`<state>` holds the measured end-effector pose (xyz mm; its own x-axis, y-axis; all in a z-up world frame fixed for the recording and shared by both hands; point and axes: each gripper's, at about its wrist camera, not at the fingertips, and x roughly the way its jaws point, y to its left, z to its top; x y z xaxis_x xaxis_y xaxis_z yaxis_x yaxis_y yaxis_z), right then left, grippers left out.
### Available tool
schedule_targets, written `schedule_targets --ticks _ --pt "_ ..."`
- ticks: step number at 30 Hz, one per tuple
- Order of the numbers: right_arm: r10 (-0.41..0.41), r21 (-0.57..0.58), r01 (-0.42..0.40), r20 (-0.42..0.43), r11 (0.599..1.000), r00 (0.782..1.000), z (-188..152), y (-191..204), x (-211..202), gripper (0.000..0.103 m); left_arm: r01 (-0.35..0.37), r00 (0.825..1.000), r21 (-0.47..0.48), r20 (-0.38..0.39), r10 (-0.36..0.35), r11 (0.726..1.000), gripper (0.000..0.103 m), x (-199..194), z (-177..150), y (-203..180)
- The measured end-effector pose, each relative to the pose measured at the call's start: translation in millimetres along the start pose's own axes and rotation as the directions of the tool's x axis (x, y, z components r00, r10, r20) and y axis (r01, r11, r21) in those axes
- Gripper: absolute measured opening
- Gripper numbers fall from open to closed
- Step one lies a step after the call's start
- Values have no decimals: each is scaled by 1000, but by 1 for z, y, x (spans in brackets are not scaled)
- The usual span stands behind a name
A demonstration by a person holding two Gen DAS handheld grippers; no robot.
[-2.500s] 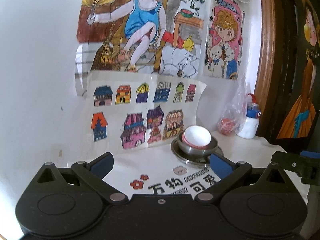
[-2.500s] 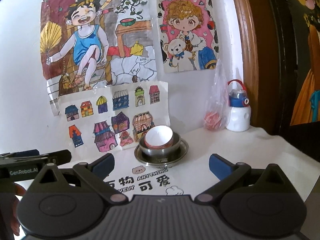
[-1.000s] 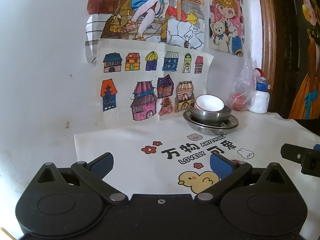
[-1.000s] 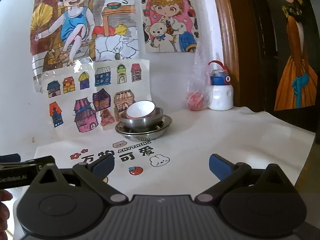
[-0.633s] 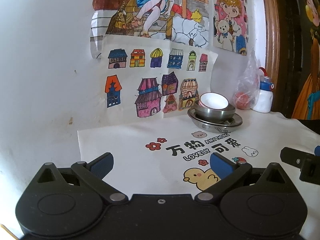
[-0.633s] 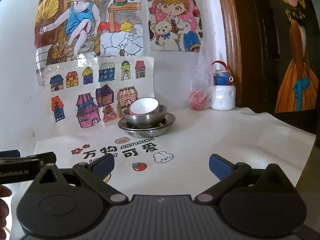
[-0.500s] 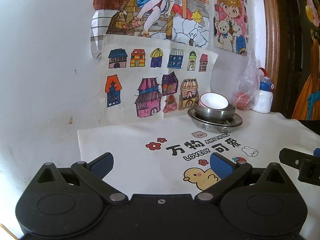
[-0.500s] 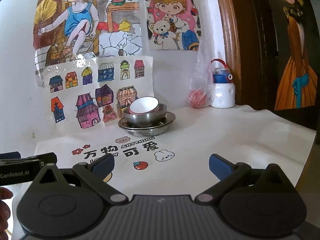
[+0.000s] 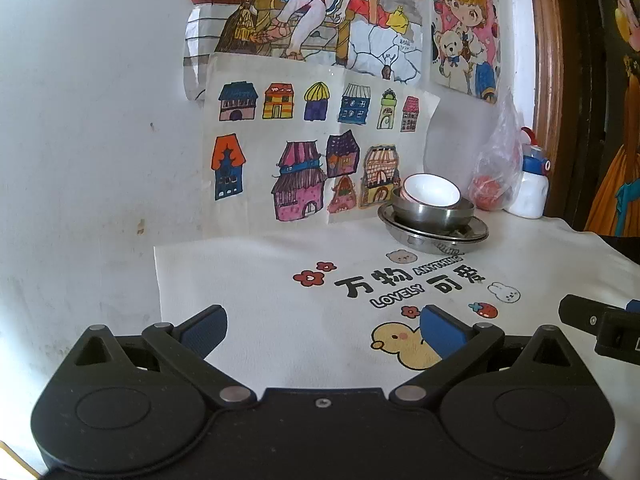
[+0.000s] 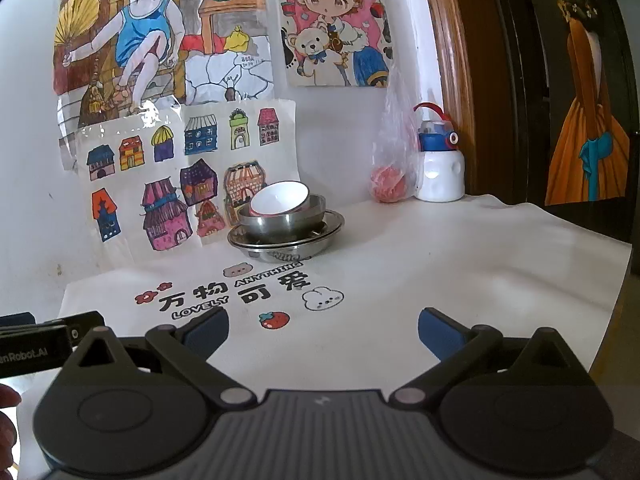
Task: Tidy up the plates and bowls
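At the back of the table, against the wall, stands one stack: a white bowl [image 9: 431, 189] [image 10: 280, 199] tilted inside a steel bowl [image 9: 434, 213] [image 10: 280, 222], which sits on steel plates [image 9: 434, 235] [image 10: 286, 242]. My left gripper [image 9: 324, 330] is open and empty, low over the printed cloth, well short of the stack. My right gripper [image 10: 323, 330] is also open and empty, near the table's front. Each gripper's tip shows at the edge of the other's view.
A white cloth [image 10: 440, 264] with printed cartoons covers the table. A plastic bag with a red thing [image 10: 390, 178] and a white bottle with a blue cap [image 10: 440, 168] stand at the back right. Drawings hang on the wall [image 9: 80, 120]. A wooden frame [image 10: 452, 80] rises at right.
Both grippers have drawn back from the stack toward the table's front; the stack looks smaller and more printed cloth shows. In the last half second there is hardly any motion.
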<state>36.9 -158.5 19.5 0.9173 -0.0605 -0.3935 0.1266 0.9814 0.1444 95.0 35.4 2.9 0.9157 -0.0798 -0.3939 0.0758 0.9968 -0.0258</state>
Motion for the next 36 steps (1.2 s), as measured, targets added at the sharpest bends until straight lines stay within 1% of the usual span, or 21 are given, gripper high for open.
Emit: schedule_targets --ticks 36 --pt "10 9 -10 -13 1000 1000 -3 2 -1 103 -4 1000 3 -2 4 1000 102 -3 -2 -2"
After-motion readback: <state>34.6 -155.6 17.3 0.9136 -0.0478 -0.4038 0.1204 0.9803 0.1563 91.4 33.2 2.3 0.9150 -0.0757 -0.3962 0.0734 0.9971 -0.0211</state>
